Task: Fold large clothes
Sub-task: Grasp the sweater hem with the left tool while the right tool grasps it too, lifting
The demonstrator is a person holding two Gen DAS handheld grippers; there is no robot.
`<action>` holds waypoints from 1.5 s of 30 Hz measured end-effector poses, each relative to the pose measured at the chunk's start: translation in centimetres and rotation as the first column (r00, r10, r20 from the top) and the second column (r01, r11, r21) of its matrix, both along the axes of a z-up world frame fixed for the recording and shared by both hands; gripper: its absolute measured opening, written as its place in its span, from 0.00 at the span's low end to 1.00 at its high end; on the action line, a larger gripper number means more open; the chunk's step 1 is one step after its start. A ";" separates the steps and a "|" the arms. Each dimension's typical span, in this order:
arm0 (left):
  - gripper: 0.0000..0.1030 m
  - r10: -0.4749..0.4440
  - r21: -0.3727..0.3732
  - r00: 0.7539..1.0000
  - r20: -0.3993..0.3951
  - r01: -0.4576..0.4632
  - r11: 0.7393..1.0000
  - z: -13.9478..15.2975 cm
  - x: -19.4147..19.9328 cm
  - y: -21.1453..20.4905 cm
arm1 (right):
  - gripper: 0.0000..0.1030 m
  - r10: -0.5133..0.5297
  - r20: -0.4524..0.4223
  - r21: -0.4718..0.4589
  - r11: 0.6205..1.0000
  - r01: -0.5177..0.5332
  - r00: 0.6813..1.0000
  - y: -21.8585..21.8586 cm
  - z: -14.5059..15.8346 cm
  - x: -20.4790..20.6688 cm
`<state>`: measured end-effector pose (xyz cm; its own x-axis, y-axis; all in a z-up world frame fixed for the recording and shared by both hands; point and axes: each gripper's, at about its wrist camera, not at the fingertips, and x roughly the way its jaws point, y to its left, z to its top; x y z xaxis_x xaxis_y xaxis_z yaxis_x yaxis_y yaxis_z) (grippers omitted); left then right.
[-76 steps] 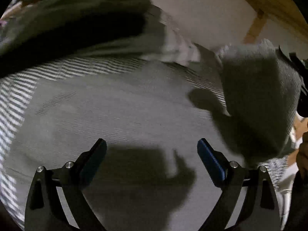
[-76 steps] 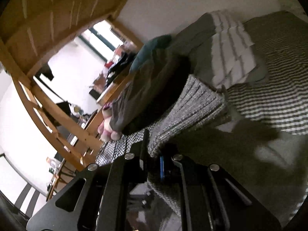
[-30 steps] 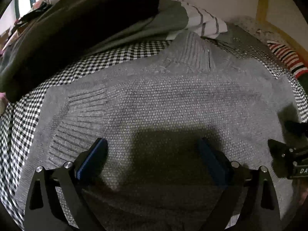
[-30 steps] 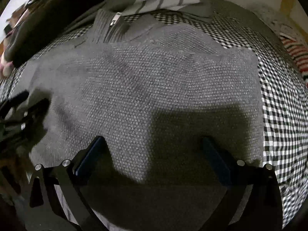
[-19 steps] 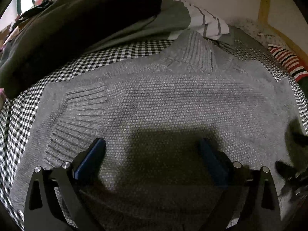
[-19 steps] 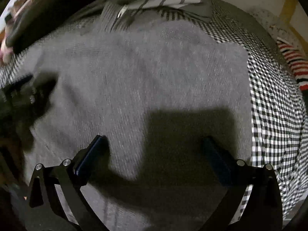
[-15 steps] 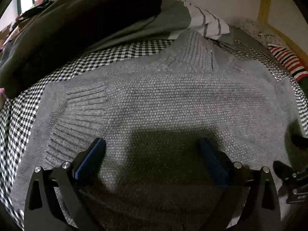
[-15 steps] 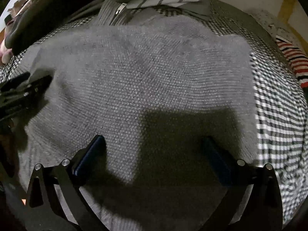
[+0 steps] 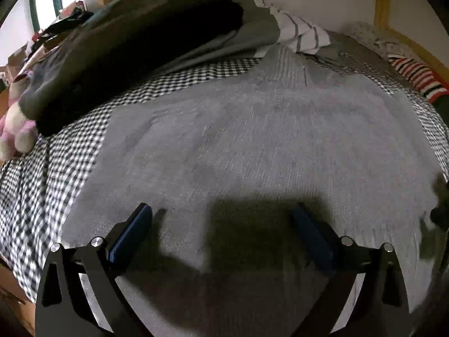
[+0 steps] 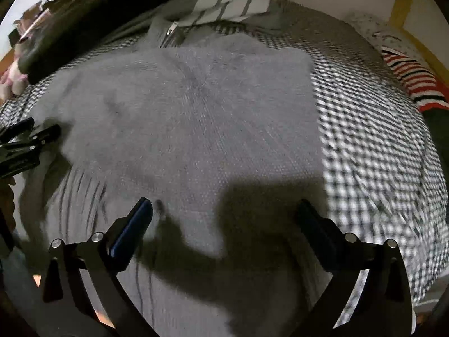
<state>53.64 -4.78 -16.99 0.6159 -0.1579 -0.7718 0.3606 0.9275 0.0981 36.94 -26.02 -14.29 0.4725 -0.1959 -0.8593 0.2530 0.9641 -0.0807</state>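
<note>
A large grey knit sweater (image 9: 252, 146) lies flat on a black-and-white checked bedsheet (image 9: 64, 154), collar toward the far side. It also fills the right wrist view (image 10: 182, 129), with its zip collar (image 10: 168, 32) at the top. My left gripper (image 9: 224, 224) is open and empty, above the sweater's near part. My right gripper (image 10: 226, 219) is open and empty, above the sweater's near right part. The left gripper's fingers (image 10: 25, 143) show at the left edge of the right wrist view.
A pile of dark clothes (image 9: 126, 36) and a striped white garment (image 9: 303, 33) lie at the far side of the bed. A red striped garment (image 10: 412, 81) lies far right. A pink soft toy (image 9: 14, 132) sits at the left. A wooden bed frame (image 9: 381, 0) stands behind.
Both grippers have pulled back toward the near edge, so more of the sweater and checked sheet shows. 2.5 s ago the right gripper was shut on the sweater; now it is open.
</note>
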 end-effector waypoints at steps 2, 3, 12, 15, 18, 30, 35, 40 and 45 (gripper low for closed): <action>0.96 0.021 0.025 1.000 0.008 -0.021 0.999 -0.7 -1.5 1.8 | 0.97 -0.001 -0.036 -0.002 1.000 0.000 0.999 -0.1 -1.0 -0.9; 0.96 0.018 0.031 1.000 0.007 -0.018 0.999 -1.0 -1.9 2.2 | 0.97 0.000 -0.053 -0.004 1.000 0.000 0.999 -0.1 -1.7 -1.0; 0.96 0.026 -0.101 0.999 0.028 -0.023 0.995 -3.3 -8.8 10.4 | 0.97 -0.035 -0.018 -0.042 0.999 0.035 0.999 1.0 -4.8 -3.2; 0.96 0.039 -0.199 0.998 -0.049 -0.048 0.979 -5.5 -10.9 13.3 | 0.97 -0.035 0.014 -0.045 0.998 0.036 0.999 1.3 -5.3 -4.8; 0.96 0.006 -0.344 0.995 -0.098 -0.039 0.938 -7.1 -13.0 15.5 | 0.97 -0.045 0.051 -0.032 0.998 0.047 0.998 1.4 -6.1 -7.7; 0.95 -0.089 -0.540 0.993 -0.077 0.034 0.841 -11.4 -17.8 17.0 | 0.97 0.021 0.213 0.119 0.992 -0.047 0.977 -0.1 -9.5 -18.1; 0.95 -0.136 -0.498 0.990 -0.038 0.099 0.862 -10.7 -19.1 14.9 | 0.97 -0.022 0.213 0.155 0.988 -0.012 0.977 -1.3 -11.3 -20.7; 0.94 -0.099 -0.545 0.992 -0.075 0.043 0.837 -10.7 -18.3 14.7 | 0.97 -0.010 0.179 0.138 0.990 -0.015 0.984 -2.3 -13.1 -22.5; 0.36 -0.022 -0.590 0.989 -0.146 -0.069 0.804 -11.3 -17.7 17.6 | 0.97 -0.023 0.158 0.197 0.980 -0.008 0.987 -4.6 -15.7 -23.5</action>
<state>35.90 12.84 -28.24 0.5199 -0.5987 -0.6093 0.3053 0.7964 -0.5221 13.41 -30.57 -29.95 0.6055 -0.0350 -0.7951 0.2545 0.9551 0.1518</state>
